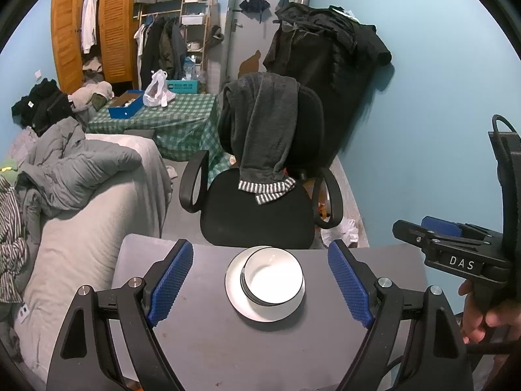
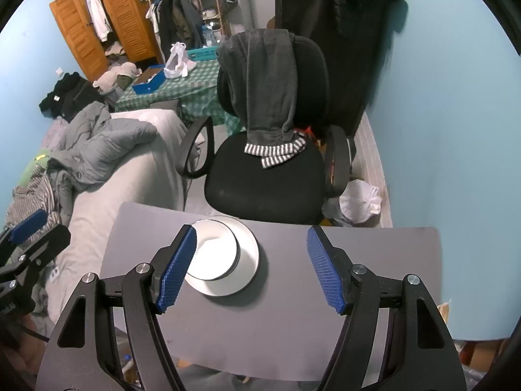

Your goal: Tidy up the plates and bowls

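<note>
- Left gripper (image 1: 260, 280): jaws spread wide, holding nothing, above the grey surface (image 1: 195, 342).
- Plate (image 1: 237, 303): white, lies flat on the surface ahead of the left gripper, between its fingers; it carries a white bowl (image 1: 273, 277) with a dark rim, set off-centre.
- Handling, as judged: both look rigid, glossy, breakable and likely slippery; the bowl's rim offers the best hold, and the plate's low edge is harder to pinch.
- Right gripper (image 2: 252, 267): likewise released and empty; the stack sits ahead, toward its left finger.
- Writing: "DAS" on the right gripper's body.
</note>
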